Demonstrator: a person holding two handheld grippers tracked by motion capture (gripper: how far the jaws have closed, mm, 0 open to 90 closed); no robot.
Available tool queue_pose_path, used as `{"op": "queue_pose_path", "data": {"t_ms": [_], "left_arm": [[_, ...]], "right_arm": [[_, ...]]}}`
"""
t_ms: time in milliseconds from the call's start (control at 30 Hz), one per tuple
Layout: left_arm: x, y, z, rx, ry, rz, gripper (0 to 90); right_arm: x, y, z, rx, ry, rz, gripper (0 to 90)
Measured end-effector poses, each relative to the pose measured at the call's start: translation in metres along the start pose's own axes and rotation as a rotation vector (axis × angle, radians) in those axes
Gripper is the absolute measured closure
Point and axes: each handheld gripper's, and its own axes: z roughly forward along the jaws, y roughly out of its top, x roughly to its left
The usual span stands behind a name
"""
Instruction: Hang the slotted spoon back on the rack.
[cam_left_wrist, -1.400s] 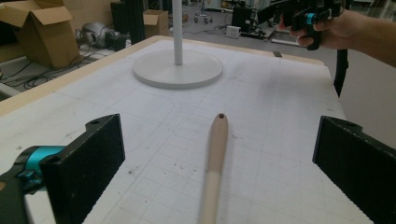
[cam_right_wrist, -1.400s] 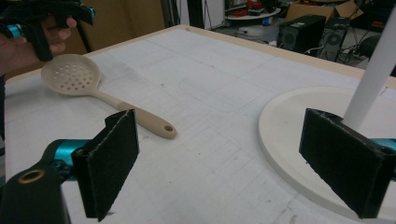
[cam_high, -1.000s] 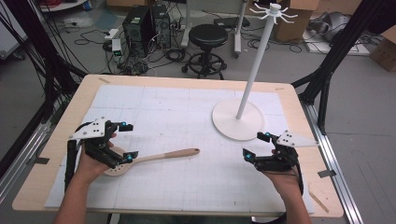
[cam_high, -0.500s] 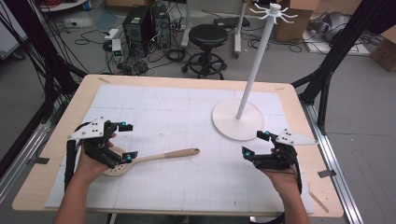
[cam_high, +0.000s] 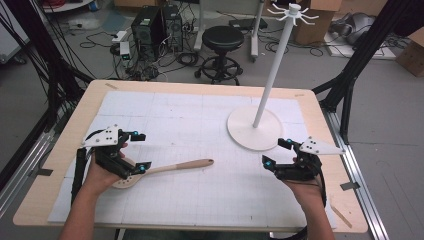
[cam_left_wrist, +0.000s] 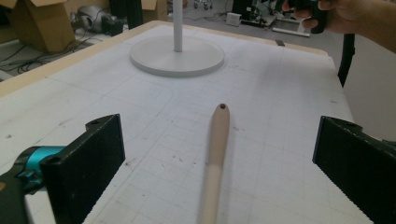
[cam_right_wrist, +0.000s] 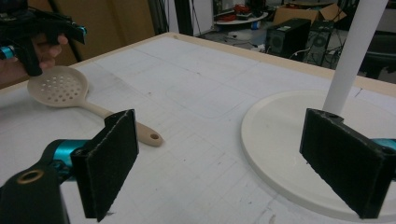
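At the left of the high view, the left gripper (cam_high: 134, 151) hovers over the bowl end of a beige slotted spoon (cam_high: 165, 168), its 2 black jaws spread wide and holding nothing. A grey 3-cornered plate sits on top of it, and teal fittings mark the jaw roots. In the left gripper view the jaw pads show a coarse, ribbed rubbery face, and the spoon's handle (cam_left_wrist: 215, 158) runs up between them without touching either; the handle is smooth, matte and rounded, with a small hanging hole near its tip. In the right gripper view the spoon's bowl (cam_right_wrist: 60, 87) is a shallow round disc pierced with many small holes.

The spoon lies flat on a white gridded mat (cam_high: 210, 125), scuffed with dark specks, which covers a pale wooden table (cam_high: 320, 120) with rounded corners. The handle points towards the table's middle.

Farther right stands a white rack (cam_high: 272, 70): a flat round base disc (cam_high: 240, 131), a slim straight pole, and short radiating hooks at the top.

At the right, the right gripper (cam_high: 278, 151) hangs just beside the base disc, its jaws also wide apart and empty, their pads rough and fibrous at the edges in its own view.
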Motion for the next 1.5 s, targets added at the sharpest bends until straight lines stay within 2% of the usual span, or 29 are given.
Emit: {"op": "queue_pose_path", "data": {"t_ms": [233, 433, 533, 700, 767, 967, 1100, 1200, 1300, 1367, 1500], "left_arm": [[0.002, 0.014, 0.023, 0.082, -0.016, 0.014, 2.8], [-0.002, 0.024, 0.051, 0.178, -0.042, 0.023, 2.8], [-0.005, 0.023, 0.062, 0.222, -0.061, 0.017, 2.8], [-0.006, 0.018, 0.083, 0.331, -0.073, 0.014, 2.8], [-0.005, 0.017, 0.088, 0.351, -0.079, 0.015, 2.8], [-0.001, 0.012, 0.100, 0.421, -0.066, -0.007, 2.9], [0.001, 0.009, 0.106, 0.468, -0.053, -0.005, 3.0], [0.001, 0.007, 0.109, 0.497, -0.078, 0.000, 15.8], [0.000, 0.005, 0.113, 0.543, -0.071, 0.015, 18.5], [-0.001, 0.003, 0.115, 0.576, -0.075, 0.023, 27.2], [-0.001, 0.002, 0.117, 0.614, -0.061, 0.019, 32.1]], "right_arm": [[0.000, -0.001, 0.003, 0.015, 0.006, -0.003, 11.0], [0.002, 0.000, 0.002, 0.012, 0.014, -0.016, 11.0], [0.000, 0.002, -0.002, -0.002, 0.012, -0.010, 11.0], [-0.002, 0.002, -0.006, -0.018, 0.005, -0.004, 11.0], [-0.002, 0.001, -0.006, -0.015, 0.007, 0.004, 11.0], [-0.003, 0.000, -0.004, -0.006, 0.006, -0.002, 11.0], [-0.003, -0.001, -0.002, 0.001, 0.005, 0.000, 11.0], [-0.003, -0.002, -0.002, 0.006, 0.007, 0.005, 11.1], [-0.002, -0.003, 0.000, 0.017, 0.006, 0.000, 11.0], [-0.002, -0.003, 0.001, 0.017, 0.006, -0.005, 11.1], [-0.002, -0.004, 0.003, 0.022, 0.011, -0.003, 11.1]]}}
